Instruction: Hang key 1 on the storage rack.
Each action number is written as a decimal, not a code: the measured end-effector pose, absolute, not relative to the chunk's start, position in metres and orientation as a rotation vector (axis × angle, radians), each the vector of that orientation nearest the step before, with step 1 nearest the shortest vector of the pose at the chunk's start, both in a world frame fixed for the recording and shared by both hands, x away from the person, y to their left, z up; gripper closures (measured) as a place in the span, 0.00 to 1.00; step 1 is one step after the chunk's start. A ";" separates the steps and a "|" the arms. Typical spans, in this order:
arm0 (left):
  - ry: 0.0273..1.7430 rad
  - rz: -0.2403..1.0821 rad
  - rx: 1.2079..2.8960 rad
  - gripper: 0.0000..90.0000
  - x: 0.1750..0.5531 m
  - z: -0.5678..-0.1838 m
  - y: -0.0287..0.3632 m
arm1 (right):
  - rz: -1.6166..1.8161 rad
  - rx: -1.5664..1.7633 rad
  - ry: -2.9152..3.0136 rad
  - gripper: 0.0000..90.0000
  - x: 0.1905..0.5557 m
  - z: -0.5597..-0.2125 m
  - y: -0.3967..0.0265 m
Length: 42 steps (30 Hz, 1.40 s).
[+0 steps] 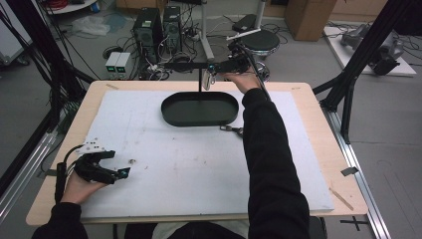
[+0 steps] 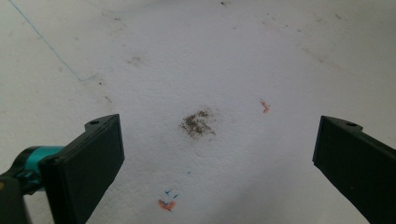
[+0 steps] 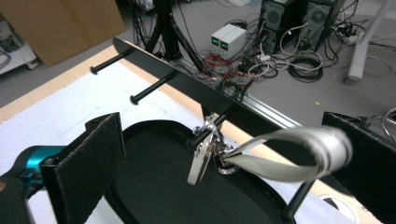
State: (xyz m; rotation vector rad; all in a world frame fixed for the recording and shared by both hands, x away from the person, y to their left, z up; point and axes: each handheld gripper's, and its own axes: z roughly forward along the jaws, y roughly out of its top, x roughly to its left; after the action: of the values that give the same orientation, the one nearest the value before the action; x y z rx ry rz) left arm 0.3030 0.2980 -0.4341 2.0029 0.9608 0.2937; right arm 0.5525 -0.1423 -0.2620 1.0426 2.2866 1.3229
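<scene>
Two grippers are in my hands over the white mat (image 1: 199, 164). My landmark is the black oval tray (image 1: 199, 109) at the mat's far middle, with an upright post and a peg bar (image 3: 196, 91) rising from it.

My right gripper (image 1: 225, 66) is reached out past the tray's far edge, up at the bar. In the right gripper view its jaws stand wide apart, released, and a grey strap loop (image 3: 322, 144) lies against the inner face of one jaw; whether it is pinched I cannot tell. The strap runs to a key bunch (image 3: 205, 151) hanging on a peg above the tray.

My left gripper (image 1: 117, 173) rests well away from the tray, at the mat's near left. Its jaws are spread, gripping nothing, over a brown smudge (image 2: 197, 125) and small orange marks (image 2: 265, 107).

Beside the tray's near right rim lies a small metal clip (image 1: 231, 130).
</scene>
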 end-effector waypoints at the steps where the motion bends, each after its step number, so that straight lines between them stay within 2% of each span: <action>1: 0.964 0.293 1.998 0.03 0.303 -0.434 0.298 | 1.325 1.035 2.290 0.01 0.551 -0.263 -0.144; 21: 0.966 0.297 2.008 0.03 0.303 -0.434 0.298 | 1.314 1.019 2.271 0.01 0.518 -0.276 -0.180; 42: 0.968 0.293 2.008 0.03 0.304 -0.435 0.297 | 1.221 1.000 2.361 0.01 0.491 -0.315 -0.200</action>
State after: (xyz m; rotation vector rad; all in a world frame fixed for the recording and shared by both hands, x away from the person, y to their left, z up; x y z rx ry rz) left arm 0.3037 0.2969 -0.4350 2.0081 0.9679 0.2926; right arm 0.4912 -0.2001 -0.3155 1.0002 2.3613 1.2211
